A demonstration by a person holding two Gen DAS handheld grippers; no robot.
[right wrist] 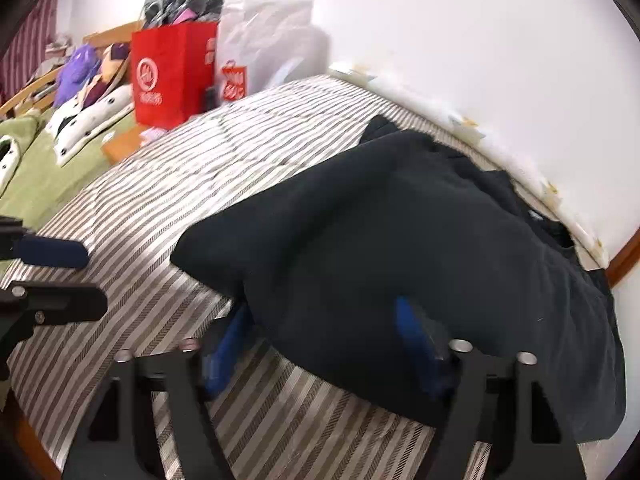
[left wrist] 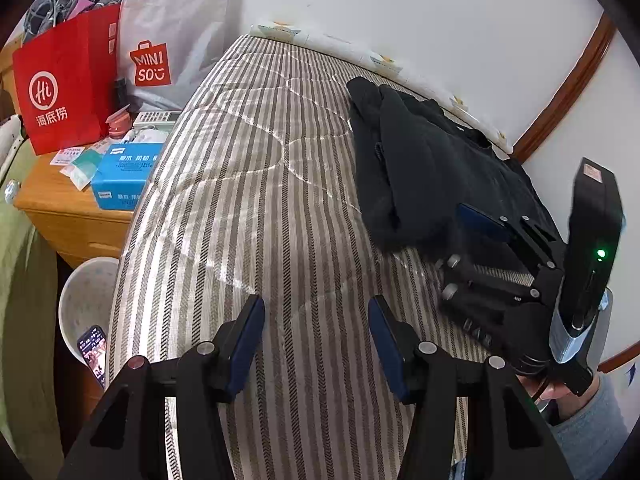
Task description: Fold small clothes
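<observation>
Right wrist view: black garment [right wrist: 400, 240] lies between right tool [right wrist: 324, 344] fingers.

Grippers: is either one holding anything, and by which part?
The left gripper holds nothing. The right gripper straddles the black garment's near edge; blur hides whether it grips.

- Bed [left wrist: 248, 184]: striped brown-and-cream quilted cover, running from near to far.
- Wall [left wrist: 420, 12]: plain white, along the right and far side of the bed; wooden trim [left wrist: 568, 88] curves across it at right.
- Wooden nightstand [left wrist: 60, 208]: left of the bed, carrying a red paper bag [left wrist: 64, 92], a white plastic bag [left wrist: 176, 28] and a blue box [left wrist: 124, 176].
- White bin [left wrist: 86, 300]: on the floor, near left.
- Green bedding [right wrist: 48, 160]: far left.
- Lighting: even.
</observation>
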